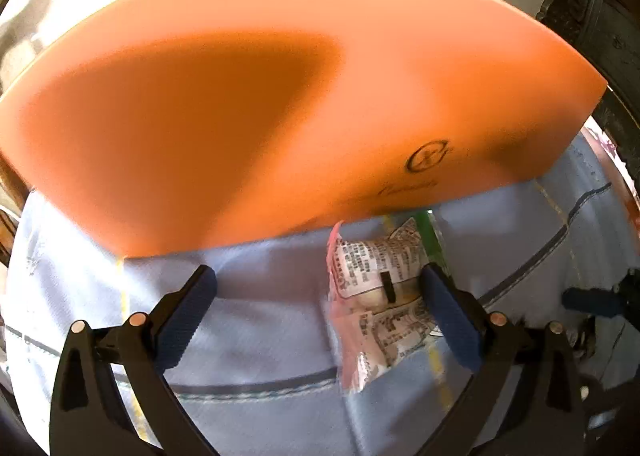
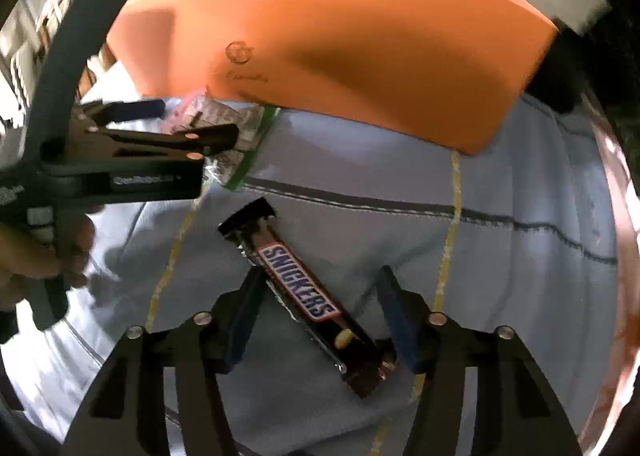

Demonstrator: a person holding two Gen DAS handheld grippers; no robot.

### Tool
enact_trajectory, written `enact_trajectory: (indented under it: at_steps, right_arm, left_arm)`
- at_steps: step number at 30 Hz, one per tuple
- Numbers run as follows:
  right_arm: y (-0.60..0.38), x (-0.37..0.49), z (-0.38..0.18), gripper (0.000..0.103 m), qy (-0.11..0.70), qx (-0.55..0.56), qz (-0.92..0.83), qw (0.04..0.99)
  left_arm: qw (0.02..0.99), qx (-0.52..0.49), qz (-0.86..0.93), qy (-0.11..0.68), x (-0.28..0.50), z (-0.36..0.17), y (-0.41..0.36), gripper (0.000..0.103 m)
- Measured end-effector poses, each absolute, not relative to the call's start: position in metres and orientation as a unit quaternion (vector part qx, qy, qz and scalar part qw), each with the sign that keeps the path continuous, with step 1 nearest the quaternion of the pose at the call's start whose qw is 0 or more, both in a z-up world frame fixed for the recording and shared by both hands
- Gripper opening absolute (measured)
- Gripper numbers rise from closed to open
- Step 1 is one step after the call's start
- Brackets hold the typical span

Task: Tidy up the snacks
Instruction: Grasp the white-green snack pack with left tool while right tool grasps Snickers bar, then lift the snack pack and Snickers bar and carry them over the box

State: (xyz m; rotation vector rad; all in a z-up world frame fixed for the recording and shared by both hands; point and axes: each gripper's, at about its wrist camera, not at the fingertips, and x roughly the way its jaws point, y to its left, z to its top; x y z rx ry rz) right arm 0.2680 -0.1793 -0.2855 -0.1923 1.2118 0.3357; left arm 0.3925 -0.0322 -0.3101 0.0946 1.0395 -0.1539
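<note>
A Snickers bar (image 2: 300, 288) lies slantwise on the light blue cloth (image 2: 500, 276). My right gripper (image 2: 320, 276) points down over it, open, with the bar between its fingers; the left pad is close to the wrapper and the right pad stands apart. A pink and silver printed snack packet (image 1: 376, 284) lies against the orange box (image 1: 240, 116). My left gripper (image 1: 320, 272) is open wide around it, the packet near the right finger (image 1: 452, 312). In the right wrist view the left gripper (image 2: 196, 118) sits low over that packet (image 2: 192, 108).
A green-edged clear packet (image 2: 248, 160) lies beside the pink one, at the foot of the orange box (image 2: 360, 56). A person's hand (image 2: 36, 256) holds the left gripper. The table's brown rim (image 2: 624, 256) curves along the right. A blue pad of the right gripper (image 1: 588, 300) shows at the edge.
</note>
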Motion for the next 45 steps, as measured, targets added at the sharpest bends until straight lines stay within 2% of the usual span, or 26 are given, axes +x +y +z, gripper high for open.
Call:
enact_trajectory:
  at_steps: [3, 5, 8, 15, 21, 22, 23, 24, 25, 30, 32, 34, 45]
  right_arm:
    - [-0.169, 0.269, -0.284, 0.05, 0.557, -0.092, 0.152, 0.811]
    - [-0.169, 0.268, -0.283, 0.035, 0.56, -0.085, 0.143, 0.811]
    - [-0.176, 0.274, -0.281, 0.022, 0.566, -0.057, 0.127, 0.812]
    - [-0.175, 0.278, -0.282, 0.021, 0.569, -0.049, 0.122, 0.812]
    - [-0.184, 0.282, -0.27, 0.021, 0.572, -0.05, 0.12, 0.81]
    - [-0.2, 0.283, -0.278, 0.021, 0.572, -0.05, 0.12, 0.81]
    - [-0.199, 0.283, -0.278, 0.021, 0.572, -0.051, 0.121, 0.809]
    - [-0.203, 0.283, -0.277, 0.021, 0.572, -0.051, 0.122, 0.809]
    - [-0.203, 0.284, -0.277, 0.021, 0.573, -0.05, 0.122, 0.809]
    - [-0.207, 0.284, -0.278, 0.021, 0.571, -0.048, 0.123, 0.81]
    - [-0.209, 0.284, -0.279, 0.021, 0.571, -0.048, 0.123, 0.81]
    - [-0.21, 0.284, -0.279, 0.021, 0.572, -0.048, 0.122, 0.81]
    - [-0.217, 0.274, -0.279, 0.018, 0.571, -0.024, 0.111, 0.813]
  left_arm:
    - [0.864, 0.048, -0.076, 0.495, 0.386, -0.311, -0.028, 0.099]
    - [0.864, 0.053, -0.079, 0.495, 0.382, -0.311, -0.027, 0.099]
    - [0.864, 0.054, -0.081, 0.494, 0.377, -0.311, -0.026, 0.099]
    - [0.865, 0.048, -0.107, 0.488, 0.374, -0.308, -0.023, 0.098]
    - [0.862, 0.074, -0.105, 0.49, 0.377, -0.314, -0.051, 0.099]
    - [0.863, 0.074, -0.104, 0.489, 0.377, -0.312, -0.053, 0.084]
    - [0.868, 0.077, -0.107, 0.479, 0.38, -0.307, -0.055, 0.058]
    - [0.869, 0.079, -0.11, 0.477, 0.38, -0.306, -0.056, 0.055]
    - [0.868, 0.073, -0.114, 0.478, 0.38, -0.304, -0.055, 0.048]
    - [0.867, 0.058, -0.123, 0.479, 0.368, -0.302, -0.05, 0.046]
    - [0.867, 0.06, -0.124, 0.479, 0.361, -0.303, -0.053, 0.039]
    - [0.866, 0.062, -0.123, 0.48, 0.363, -0.3, -0.05, 0.038]
    - [0.864, 0.052, -0.107, 0.49, 0.331, -0.304, -0.032, 0.036]
